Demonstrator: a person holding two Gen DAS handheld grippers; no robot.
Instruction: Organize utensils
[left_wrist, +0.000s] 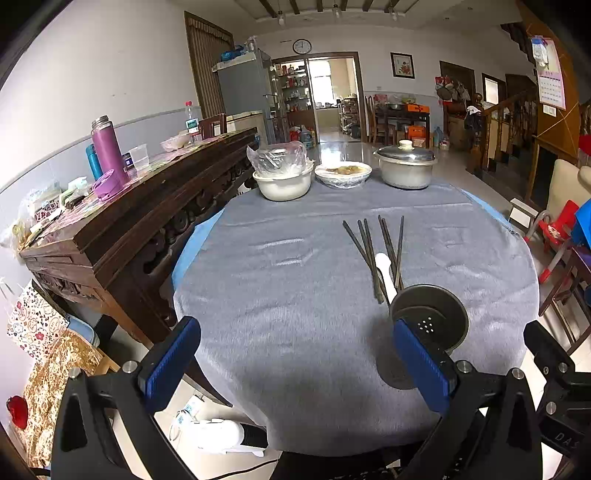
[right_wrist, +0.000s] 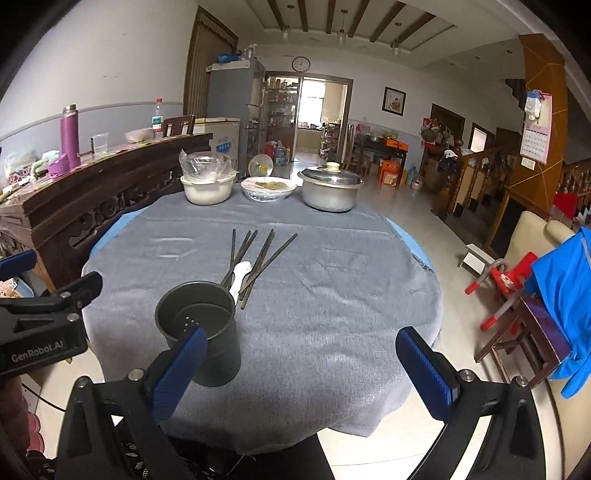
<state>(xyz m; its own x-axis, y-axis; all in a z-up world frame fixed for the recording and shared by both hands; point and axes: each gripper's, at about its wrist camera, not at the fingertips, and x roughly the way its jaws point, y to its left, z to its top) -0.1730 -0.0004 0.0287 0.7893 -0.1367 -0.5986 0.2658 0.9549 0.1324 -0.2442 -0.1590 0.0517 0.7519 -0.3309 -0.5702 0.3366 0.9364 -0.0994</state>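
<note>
Here, dark chopsticks (right_wrist: 255, 258) lie fanned over a white spoon (right_wrist: 240, 275); both hand-held grippers gape wide.

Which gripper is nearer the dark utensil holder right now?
Hard to call. The utensil holder sits between them: just beyond the right gripper's left finger and the left gripper's right finger.

Soft daylight pours in from the doorway (left_wrist: 328, 96) at the back, glaring off the floor (left_wrist: 343, 147). Faint shadows lie on the tablecloth (right_wrist: 314, 295). Strong fisheye bending at the edges, dark corners, slightly soft focus throughout.
</note>
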